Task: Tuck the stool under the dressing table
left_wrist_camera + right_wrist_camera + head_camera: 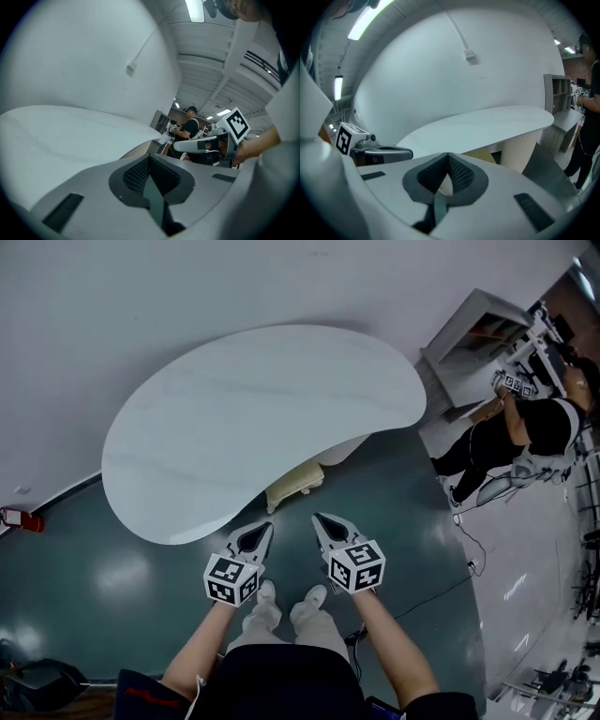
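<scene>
The dressing table point(234, 418) has a white kidney-shaped top and a fluted white pedestal point(524, 149). A cream stool point(294, 486) sits under the top's near edge with only its front part showing; it also peeks out as the stool point(482, 156) in the right gripper view. My left gripper point(266, 528) and right gripper point(318, 518) hover side by side just short of the stool, above my feet. Both are shut with nothing held. In the left gripper view, the left gripper point(150, 157) points over the table top point(56, 136). The right gripper point(448, 154) points at the table's edge.
A person point(525, 432) with grippers stands at the right by a white shelf unit point(473, 334). A black cable point(441, 592) runs over the dark green floor. A red object point(21, 518) lies by the wall at left, and a dark bag point(42, 681) at bottom left.
</scene>
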